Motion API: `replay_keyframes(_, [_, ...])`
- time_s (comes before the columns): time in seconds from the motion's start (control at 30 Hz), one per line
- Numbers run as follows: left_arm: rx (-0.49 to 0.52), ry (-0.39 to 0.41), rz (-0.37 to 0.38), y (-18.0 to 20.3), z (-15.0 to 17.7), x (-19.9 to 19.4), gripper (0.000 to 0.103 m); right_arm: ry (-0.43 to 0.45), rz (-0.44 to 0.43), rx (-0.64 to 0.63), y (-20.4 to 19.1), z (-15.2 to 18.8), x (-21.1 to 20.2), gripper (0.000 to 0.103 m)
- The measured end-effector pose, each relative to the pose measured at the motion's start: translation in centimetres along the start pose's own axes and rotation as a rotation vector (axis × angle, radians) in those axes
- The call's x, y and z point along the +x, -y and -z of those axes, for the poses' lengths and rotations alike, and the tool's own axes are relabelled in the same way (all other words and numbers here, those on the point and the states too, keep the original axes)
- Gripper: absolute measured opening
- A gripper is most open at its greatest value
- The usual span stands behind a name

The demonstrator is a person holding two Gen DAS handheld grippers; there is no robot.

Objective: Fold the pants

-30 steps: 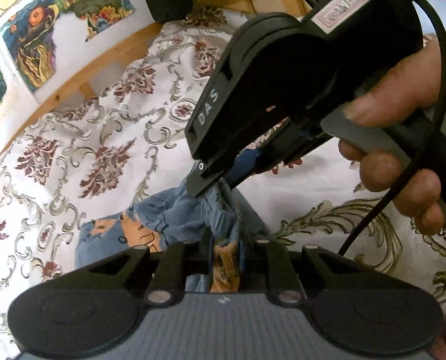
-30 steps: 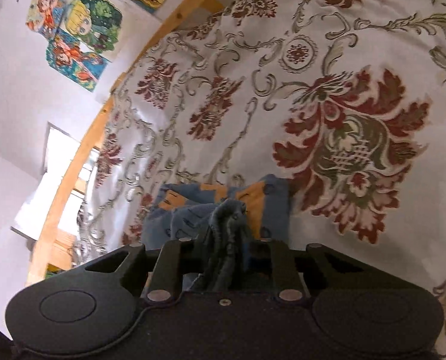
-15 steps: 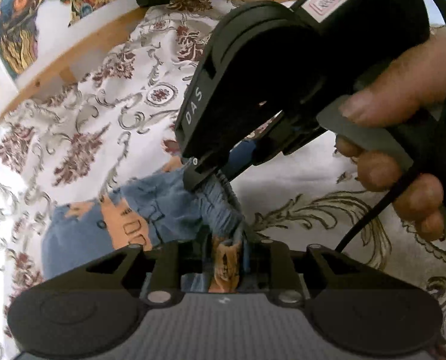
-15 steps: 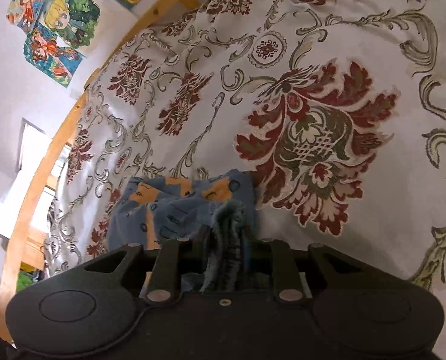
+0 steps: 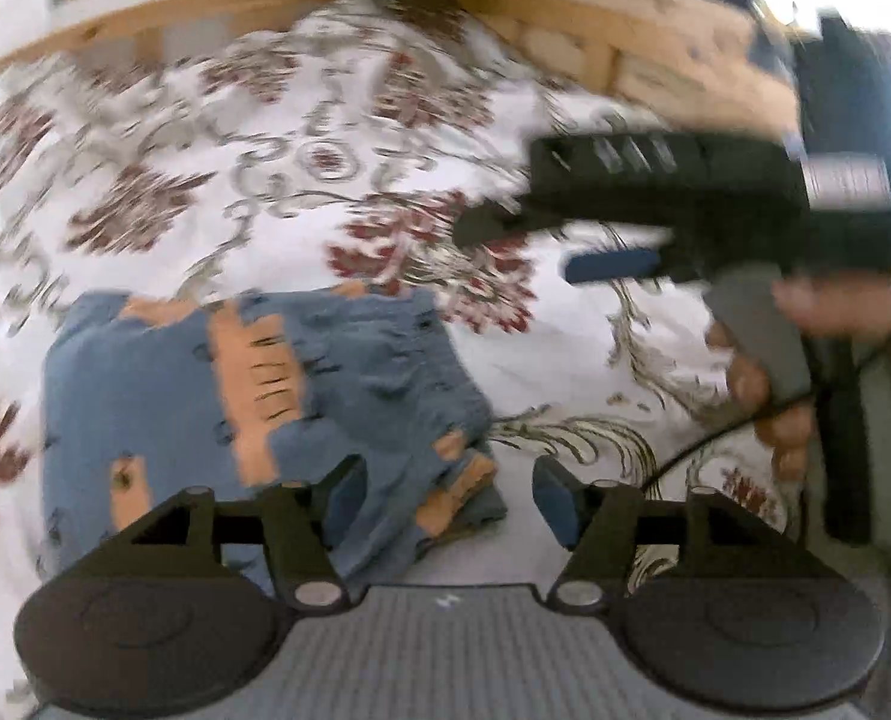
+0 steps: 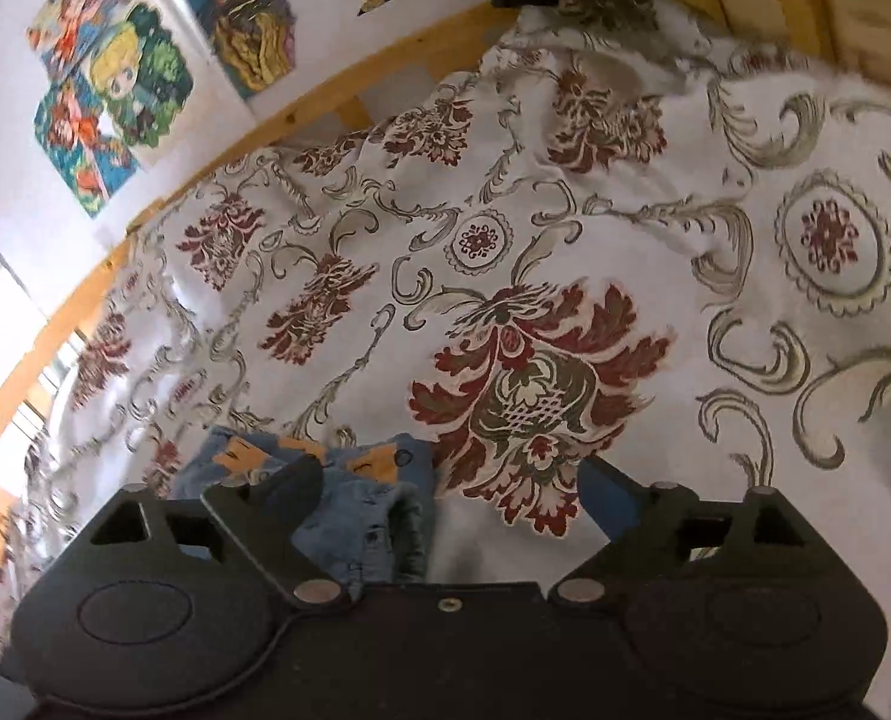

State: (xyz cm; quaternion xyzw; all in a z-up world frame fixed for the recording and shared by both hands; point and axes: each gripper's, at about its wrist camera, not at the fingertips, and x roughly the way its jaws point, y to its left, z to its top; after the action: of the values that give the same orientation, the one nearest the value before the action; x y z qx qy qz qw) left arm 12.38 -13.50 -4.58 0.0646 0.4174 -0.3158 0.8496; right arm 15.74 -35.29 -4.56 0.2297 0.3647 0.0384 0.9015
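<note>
Pants (image 5: 253,396) lie folded at eleven o'clock of our spread, empty left hand-held gripper (image 5: 448,489), nearer than the released right hand-held gripper (image 6: 448,495).

Both grippers let go now: the left gripper (image 5: 445,495) and right gripper (image 6: 451,492) have their fingers spread wide, and the pants (image 5: 253,396) lie folded on the bed instead of bunched up between them.

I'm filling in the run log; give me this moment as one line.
left gripper: open | right gripper: open | pants: folded, released on bedspread | phase: both clear of cloth
</note>
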Motion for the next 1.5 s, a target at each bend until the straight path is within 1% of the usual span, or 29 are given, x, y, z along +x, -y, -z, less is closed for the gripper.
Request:
replay_keyframes(0.03, [-0.027,0.008,-0.007,-0.6,0.0,-0.6,0.072,0.008,0.017,-0.005,-0.2,0.2,0.0,0.099])
replay_keyframes(0.13, [-0.059,0.035,-0.063,-2.4,-0.3,-2.1,0.080,0.035,0.082,-0.027,-0.9,0.7,-0.2,0.102])
replay_keyframes(0.17, [-0.061,0.041,-0.088,-2.9,-0.4,-2.4,0.087,0.042,0.105,-0.041,-1.1,0.9,-0.2,0.102])
replay_keyframes(0.2, [-0.065,0.046,-0.113,-3.5,-0.4,-2.7,0.090,0.048,0.119,-0.050,-1.3,1.1,-0.2,0.102])
replay_keyframes(0.3, [-0.107,0.033,-0.155,-5.6,-0.7,-3.0,0.094,0.069,0.164,-0.076,-1.7,1.3,0.0,0.102])
replay_keyframes(0.4, [-0.169,0.023,-0.182,-7.3,-0.9,-3.2,0.100,0.073,0.172,-0.111,-2.1,1.5,0.1,0.102])
replay_keyframes(0.5, [-0.191,0.050,-0.189,-8.8,-1.2,-3.4,0.103,0.070,0.178,-0.166,-2.8,1.8,0.0,0.102])
replay_keyframes(0.67, [-0.173,0.134,-0.215,-10.1,-1.3,-3.1,0.103,0.120,0.268,-0.346,-4.7,2.9,-0.1,0.102])
replay_keyframes(0.73, [-0.182,0.158,-0.228,-10.8,-0.9,-2.5,0.103,0.138,0.284,-0.425,-5.5,3.5,0.0,0.102])
replay_keyframes(0.8, [-0.221,0.138,-0.242,-11.8,-0.1,-1.5,0.103,0.134,0.288,-0.485,-6.2,4.2,0.4,0.102])
replay_keyframes(0.9, [-0.272,0.066,-0.306,-13.0,0.6,-0.5,0.102,0.118,0.264,-0.545,-7.1,5.0,1.5,0.102])
replay_keyframes(0.93, [-0.293,0.045,-0.314,-13.5,0.8,-0.4,0.102,0.092,0.264,-0.576,-7.4,5.4,2.1,0.102])
replay_keyframes(0.97, [-0.311,0.032,-0.320,-14.0,1.0,-0.4,0.103,0.055,0.284,-0.617,-7.7,5.7,2.7,0.102])
replay_keyframes(1.03, [-0.332,-0.022,-0.340,-14.9,1.7,0.1,0.103,-0.031,0.352,-0.733,-7.9,7.1,4.3,0.102])
replay_keyframes(1.07, [-0.337,-0.045,-0.339,-15.3,2.0,0.3,0.103,-0.034,0.355,-0.761,-7.9,7.4,4.4,0.102])
replay_keyframes(1.17, [-0.355,-0.062,-0.323,-15.9,2.2,0.2,0.103,-0.025,0.344,-0.722,-7.8,6.7,3.8,0.102])
replay_keyframes(1.27, [-0.370,-0.070,-0.338,-16.0,2.1,-0.5,0.103,0.038,0.286,-0.659,-7.7,6.3,1.8,0.102])
replay_keyframes(1.37, [-0.412,-0.075,-0.345,-16.3,2.1,-1.6,0.103,0.116,0.259,-0.646,-8.4,6.3,0.2,0.102])
replay_keyframes(1.4, [-0.425,-0.067,-0.343,-16.4,2.1,-2.1,0.103,0.116,0.256,-0.657,-8.6,6.4,0.2,0.102])
replay_keyframes(1.43, [-0.429,-0.060,-0.347,-16.3,2.1,-2.4,0.103,0.096,0.263,-0.681,-8.9,6.6,0.5,0.102])
replay_keyframes(1.5, [-0.421,-0.062,-0.369,-16.3,2.0,-2.6,0.103,0.033,0.300,-0.723,-9.0,7.3,1.8,0.102])
